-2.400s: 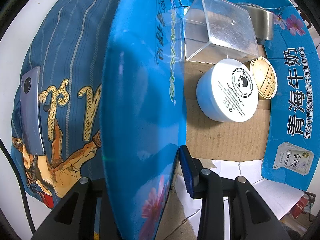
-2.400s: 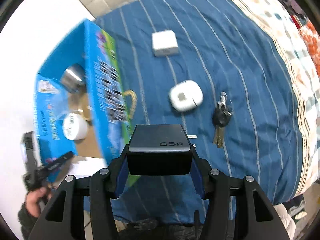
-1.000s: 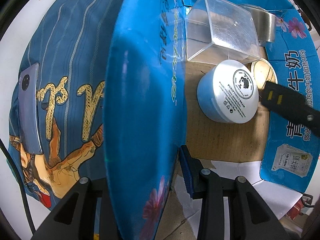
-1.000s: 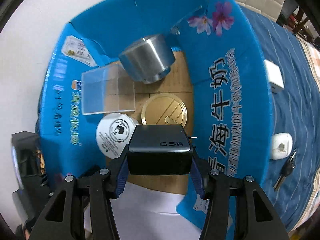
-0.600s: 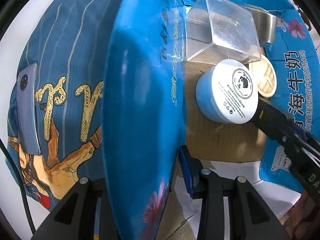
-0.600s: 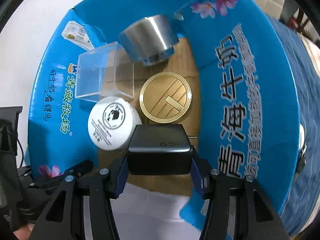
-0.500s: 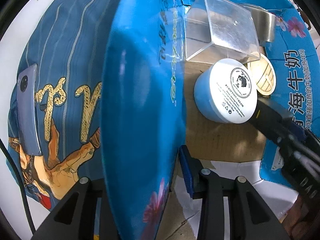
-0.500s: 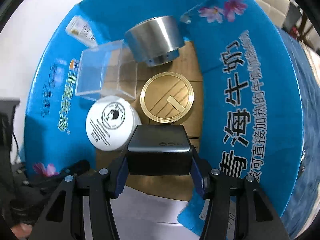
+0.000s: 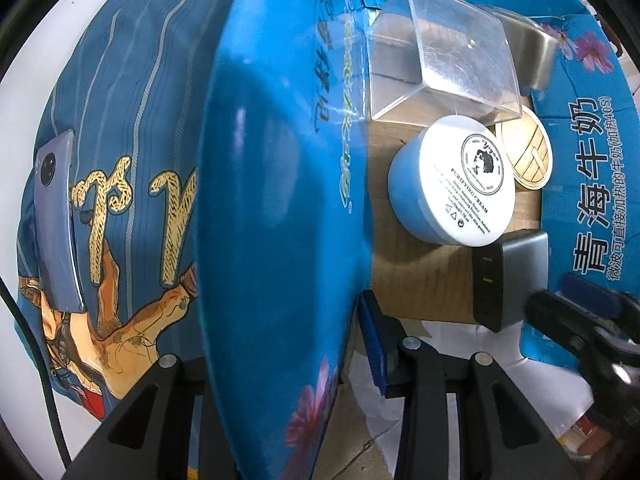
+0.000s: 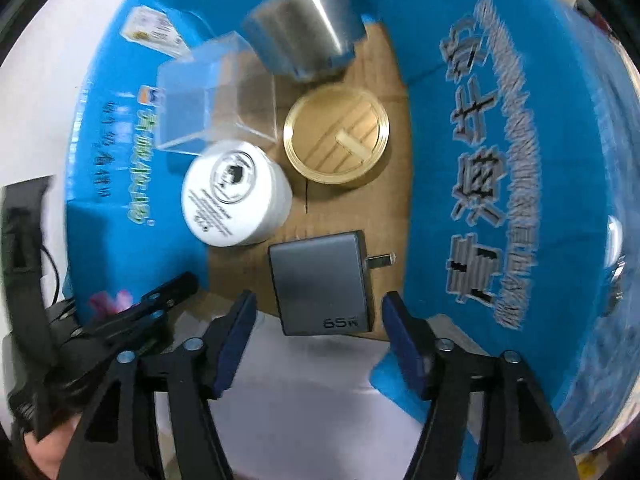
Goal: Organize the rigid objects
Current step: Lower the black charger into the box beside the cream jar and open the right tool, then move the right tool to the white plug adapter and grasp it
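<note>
The dark grey 65W charger (image 10: 322,282) lies flat on the cardboard floor of the blue box (image 10: 472,184), near its front edge. My right gripper (image 10: 316,316) is open just above it, fingers on either side, touching nothing. The charger also shows in the left wrist view (image 9: 506,280). My left gripper (image 9: 280,344) is shut on the box's left flap (image 9: 276,184) and holds it upright. Inside the box are a white cream jar (image 10: 234,200), a clear plastic cube (image 10: 212,108), a gold round lid (image 10: 336,136) and a steel cup (image 10: 306,24).
A grey phone (image 9: 54,220) lies on the blue striped bedspread (image 9: 132,120) left of the box. The right gripper's fingers (image 9: 576,320) reach into the box from the right in the left wrist view. White paper (image 10: 320,396) lies at the box's front.
My right gripper carried the charger from over the bed into the box, lowered it, then opened; the charger now lies on the box floor. The left gripper stayed on the flap.
</note>
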Action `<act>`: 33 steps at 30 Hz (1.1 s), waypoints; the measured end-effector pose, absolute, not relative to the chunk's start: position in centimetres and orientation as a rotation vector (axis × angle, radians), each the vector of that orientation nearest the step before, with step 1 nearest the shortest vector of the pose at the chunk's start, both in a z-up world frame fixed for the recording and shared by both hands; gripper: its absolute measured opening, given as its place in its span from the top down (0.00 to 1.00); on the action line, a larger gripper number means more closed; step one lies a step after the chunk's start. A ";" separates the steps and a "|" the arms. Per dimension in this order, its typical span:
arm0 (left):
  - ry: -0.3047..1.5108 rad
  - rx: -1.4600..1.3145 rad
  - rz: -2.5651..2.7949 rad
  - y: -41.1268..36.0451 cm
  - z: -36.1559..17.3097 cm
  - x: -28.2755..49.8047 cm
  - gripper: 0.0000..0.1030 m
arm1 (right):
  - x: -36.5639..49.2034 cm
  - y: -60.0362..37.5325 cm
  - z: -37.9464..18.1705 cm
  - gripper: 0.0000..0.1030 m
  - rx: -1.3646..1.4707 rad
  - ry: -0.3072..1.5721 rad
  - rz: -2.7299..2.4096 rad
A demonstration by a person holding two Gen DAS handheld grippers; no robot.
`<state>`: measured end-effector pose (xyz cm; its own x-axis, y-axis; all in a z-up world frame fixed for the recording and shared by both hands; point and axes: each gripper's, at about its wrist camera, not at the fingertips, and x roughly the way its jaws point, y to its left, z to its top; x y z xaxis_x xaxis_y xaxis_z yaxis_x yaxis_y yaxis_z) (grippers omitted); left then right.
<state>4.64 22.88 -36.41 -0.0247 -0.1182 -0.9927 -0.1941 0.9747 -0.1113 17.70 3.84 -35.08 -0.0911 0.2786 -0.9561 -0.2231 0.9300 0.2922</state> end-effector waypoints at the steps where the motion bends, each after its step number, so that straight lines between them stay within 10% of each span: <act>1: 1.601 -0.244 0.061 22.9 -36.4 4.7 0.67 | 17.7 3.8 -34.6 0.22 0.045 1.602 0.422; 33: 1.608 -0.255 0.069 23.3 -36.8 4.8 0.67 | 17.6 -1.8 -22.9 0.00 0.055 1.372 0.332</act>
